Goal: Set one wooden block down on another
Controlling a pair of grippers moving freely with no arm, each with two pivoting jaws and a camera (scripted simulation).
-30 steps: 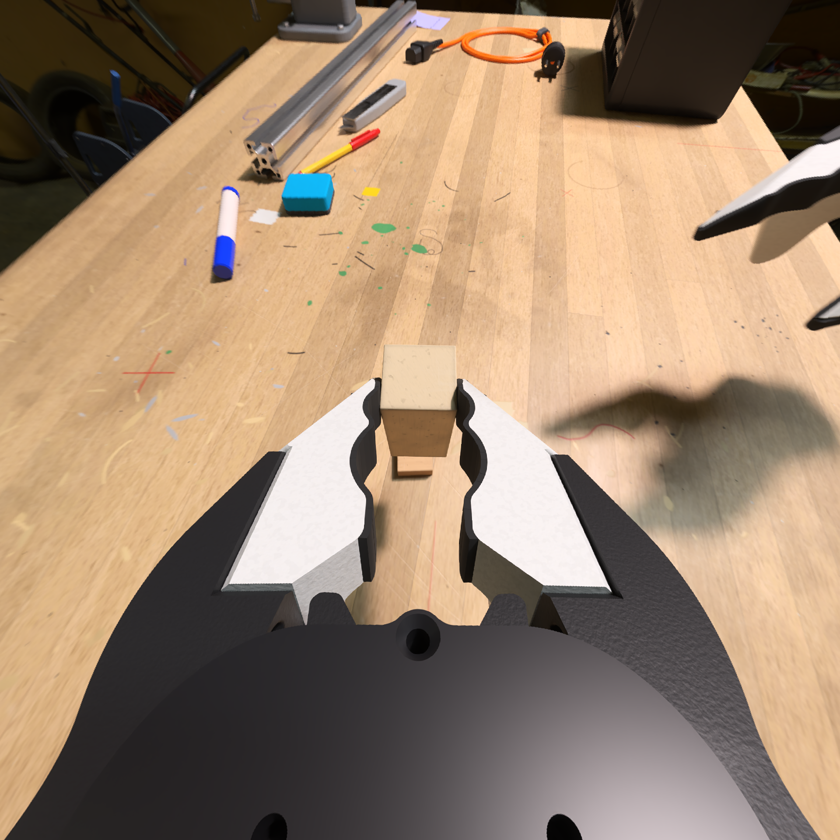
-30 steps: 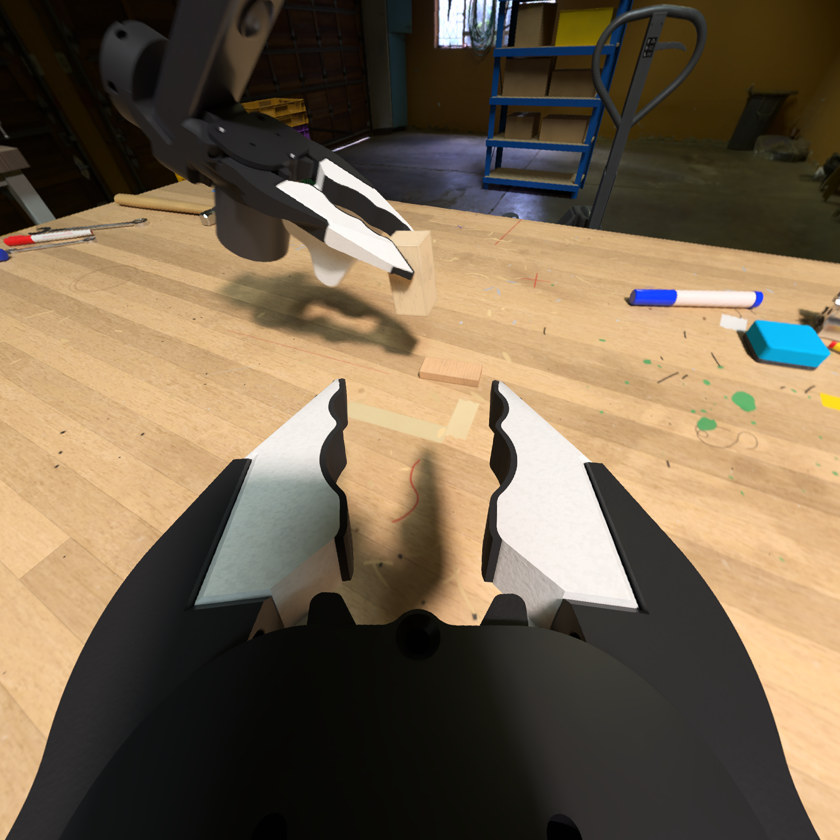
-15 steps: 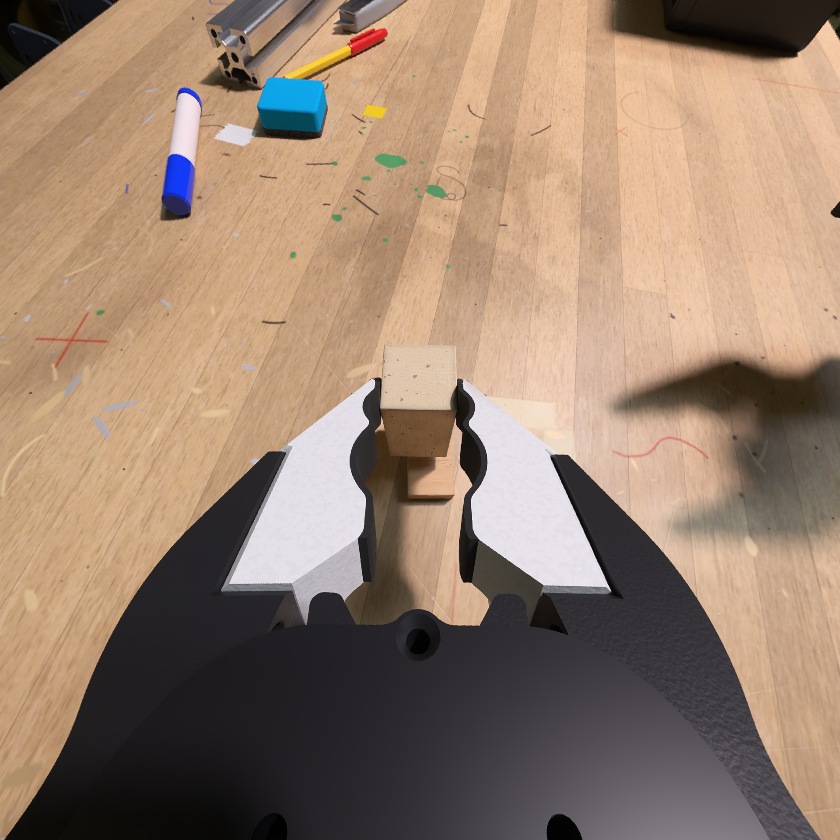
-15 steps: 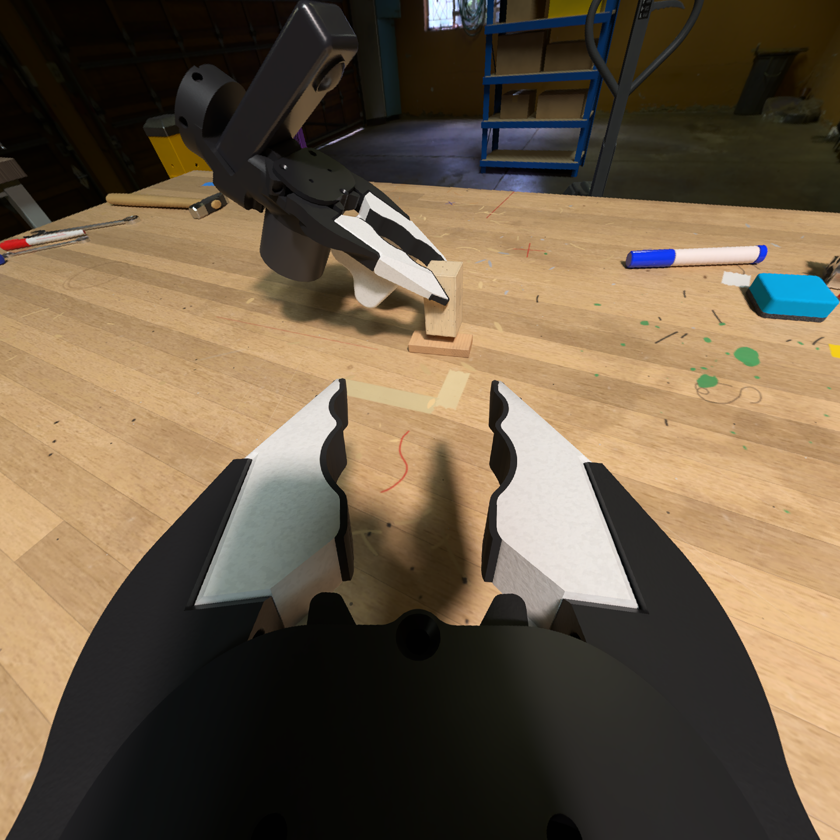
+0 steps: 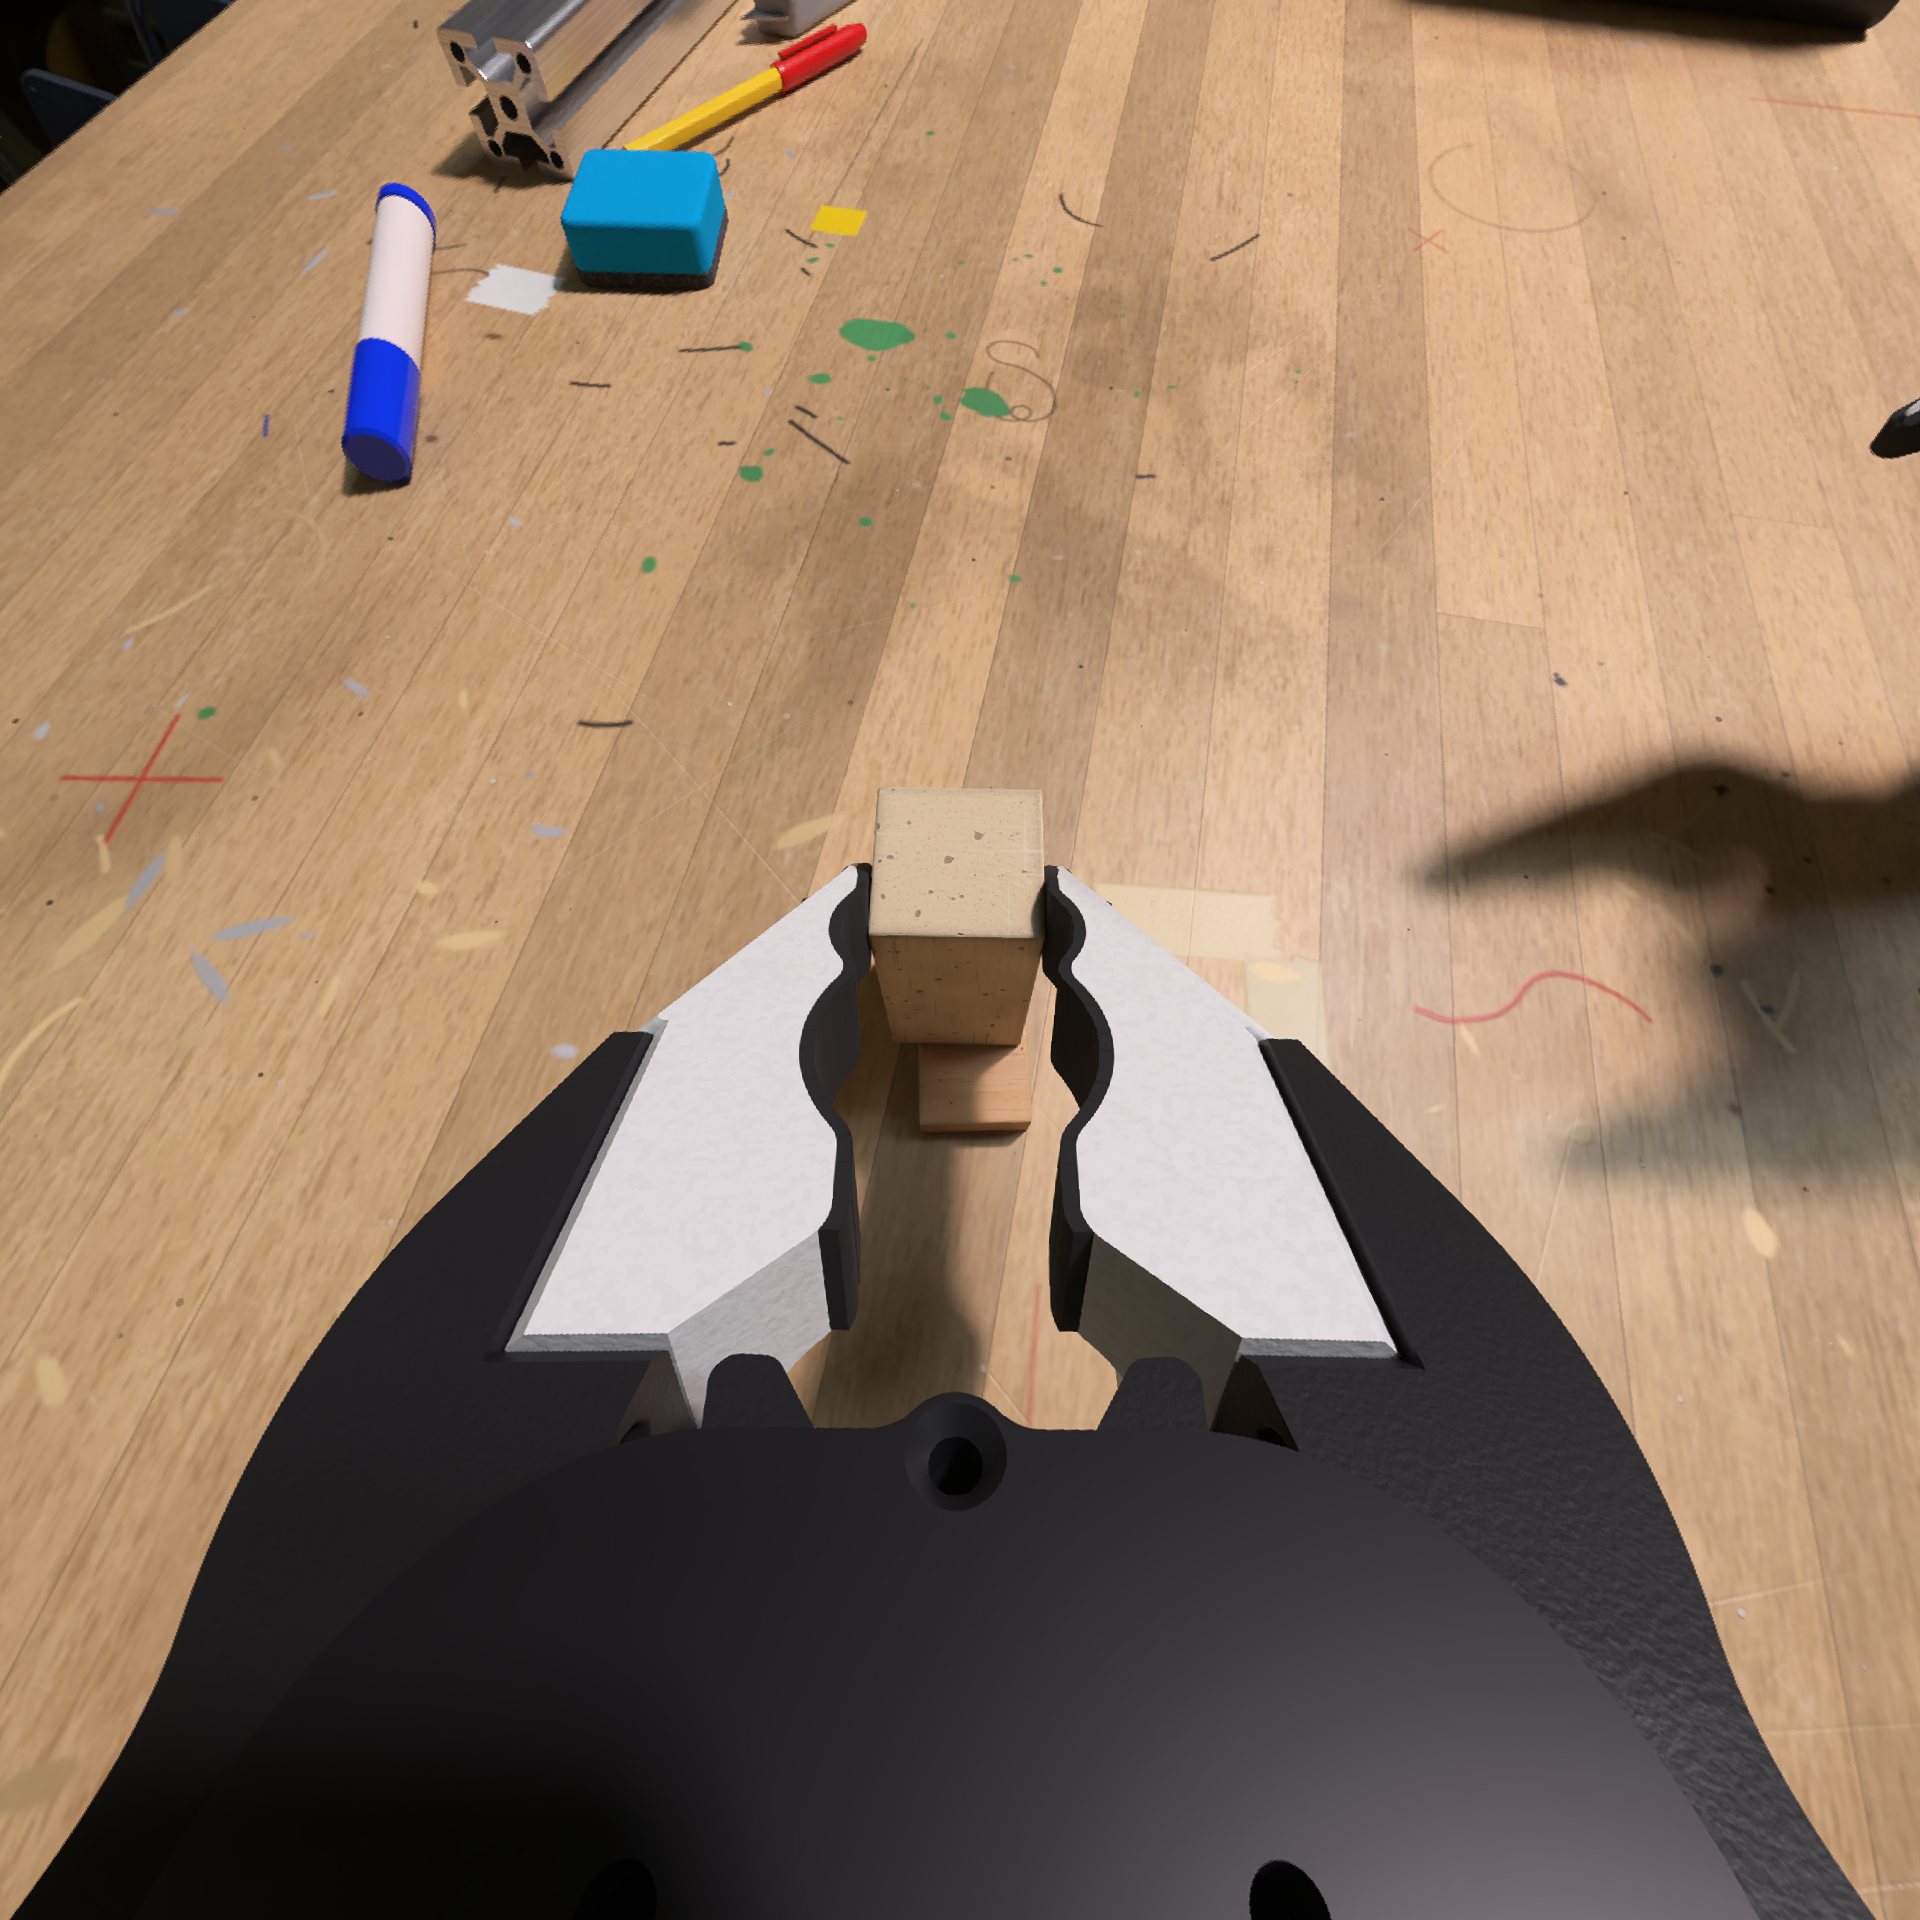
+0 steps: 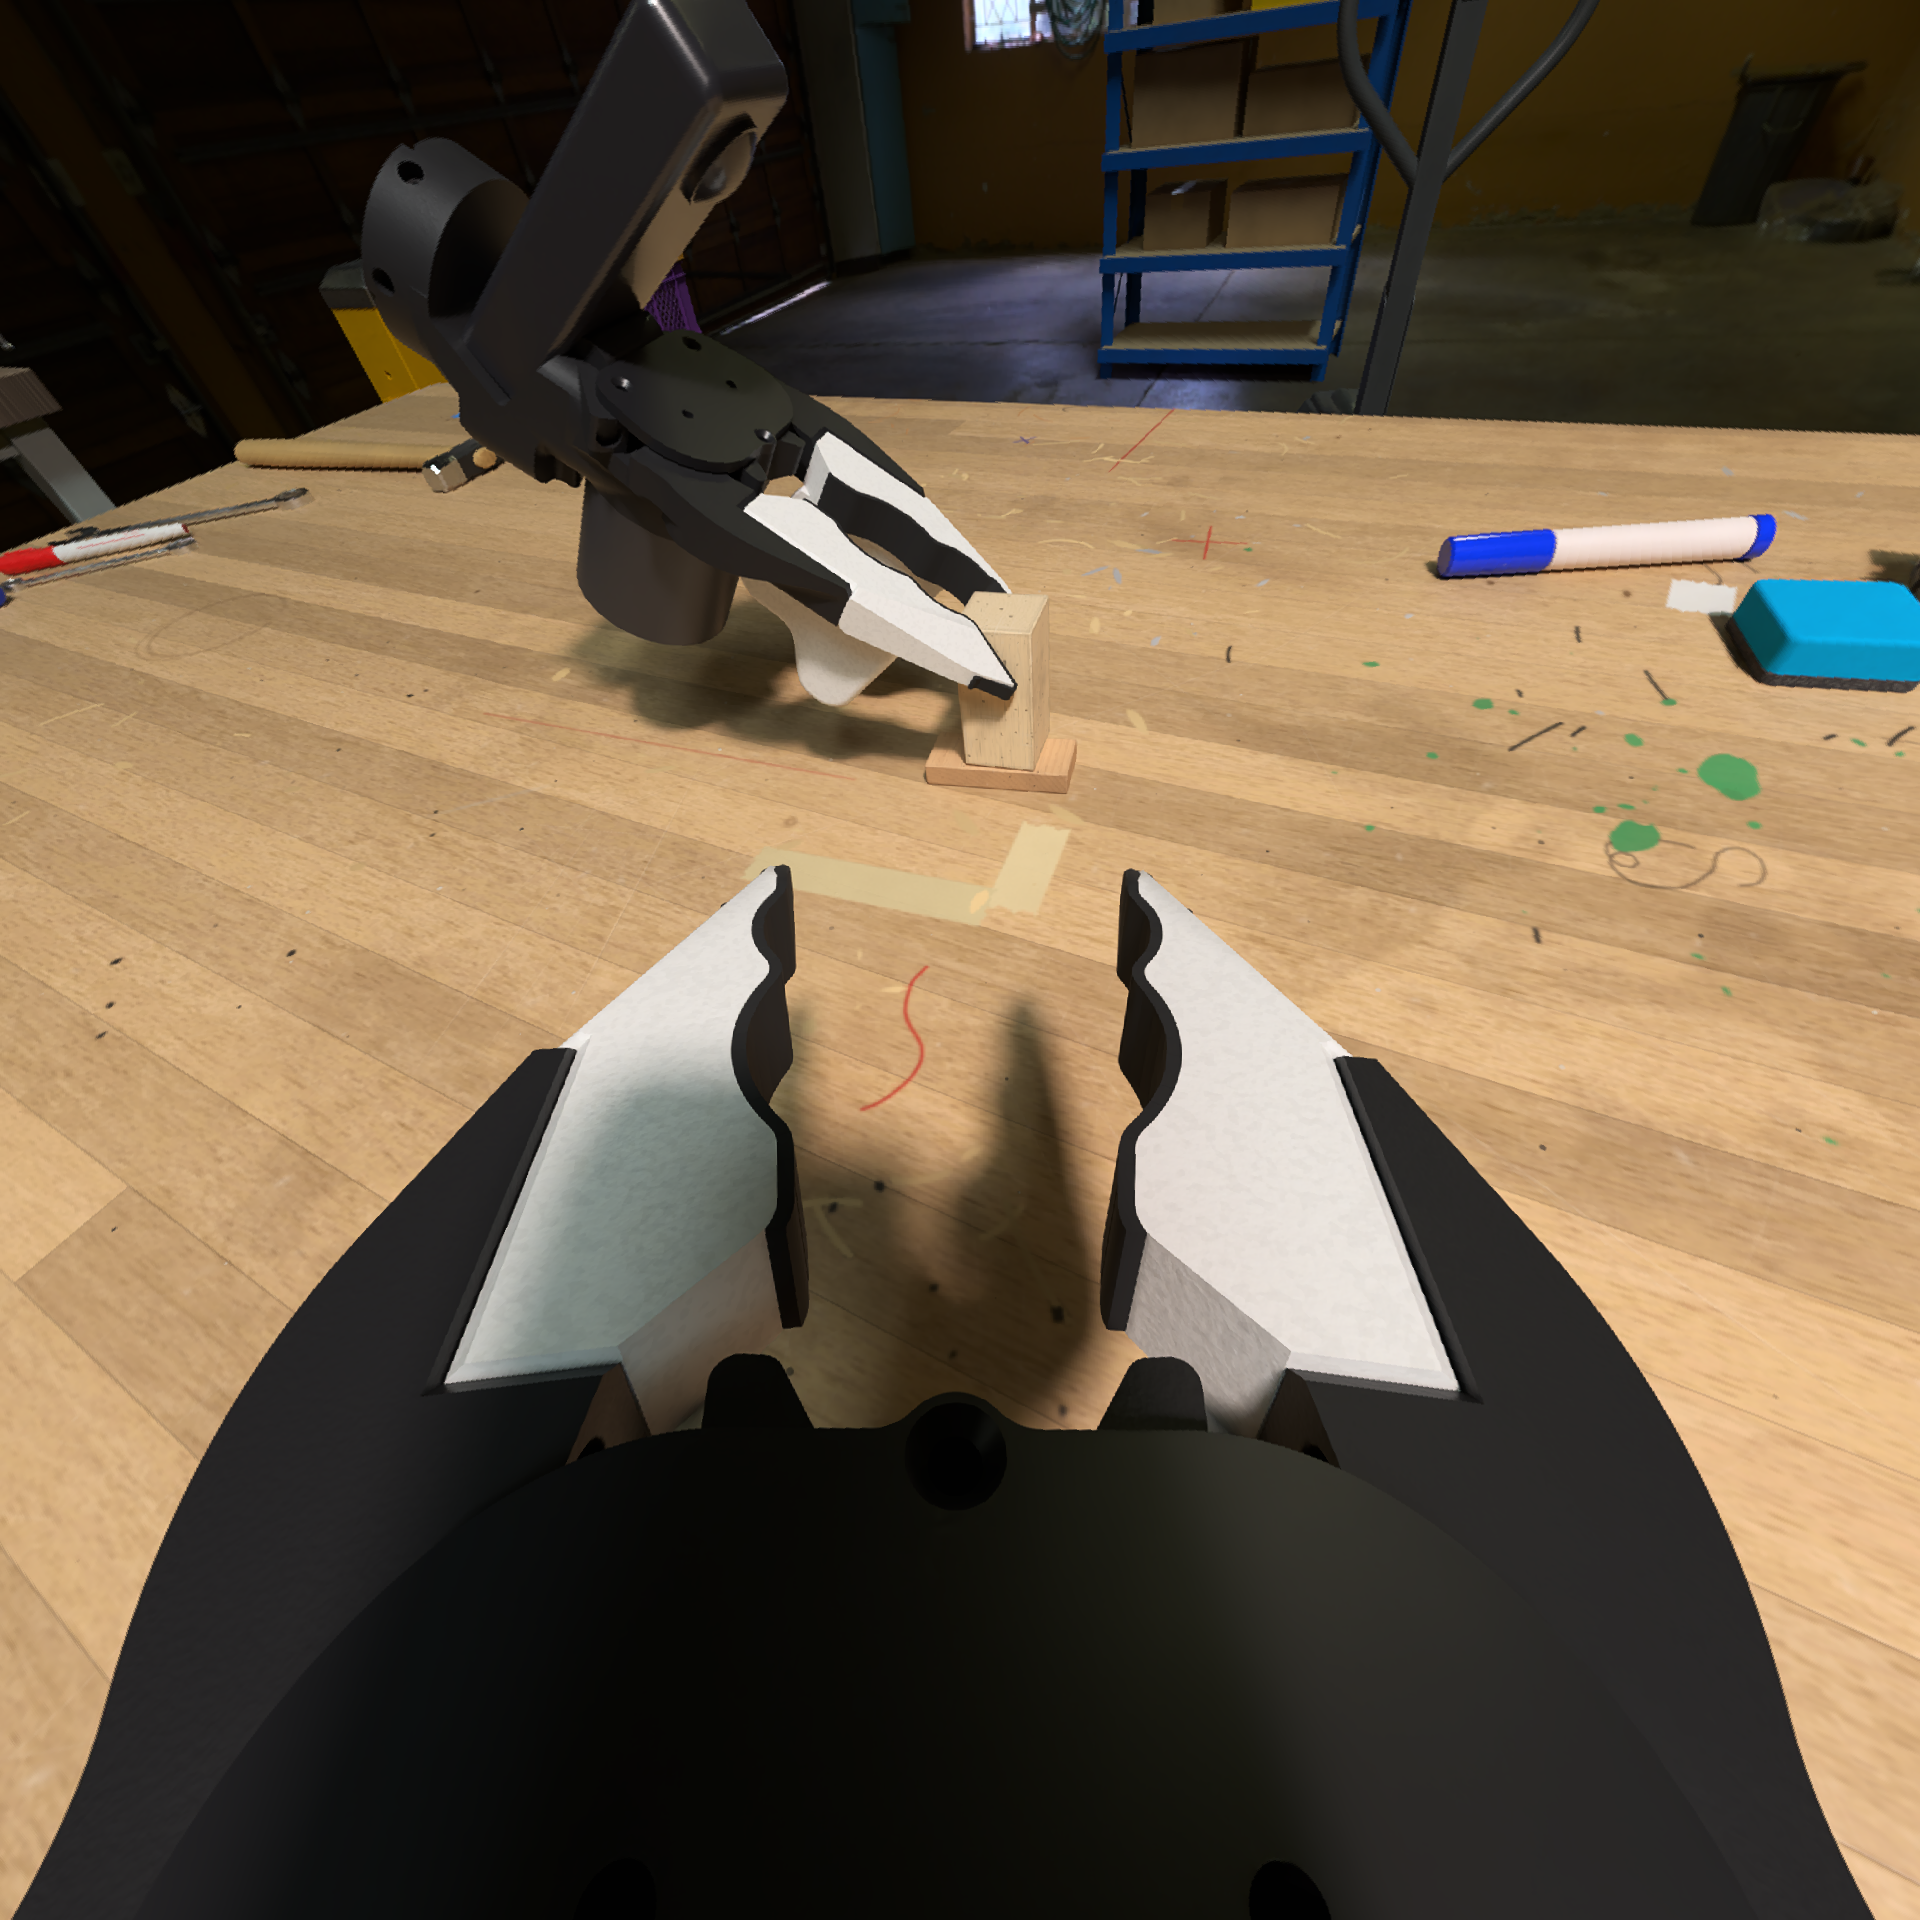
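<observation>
On the workbench your tall pale block stood upright on the flat block, apparently seated. It looked light, stiff and dry, likely top-heavy on end, so its upper side faces were the place to grip. Your left gripper was clamped there near the top; your right gripper hung well apart, jaws wide and empty.

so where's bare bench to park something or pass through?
Free: the planks between the stacked blocks and the blue marker, and the stretch under the open right gripper, bar tape marks. Crowded: the left gripper shut on the tall block, and the far cluster of eraser, aluminium rail, yellow pen.
</observation>
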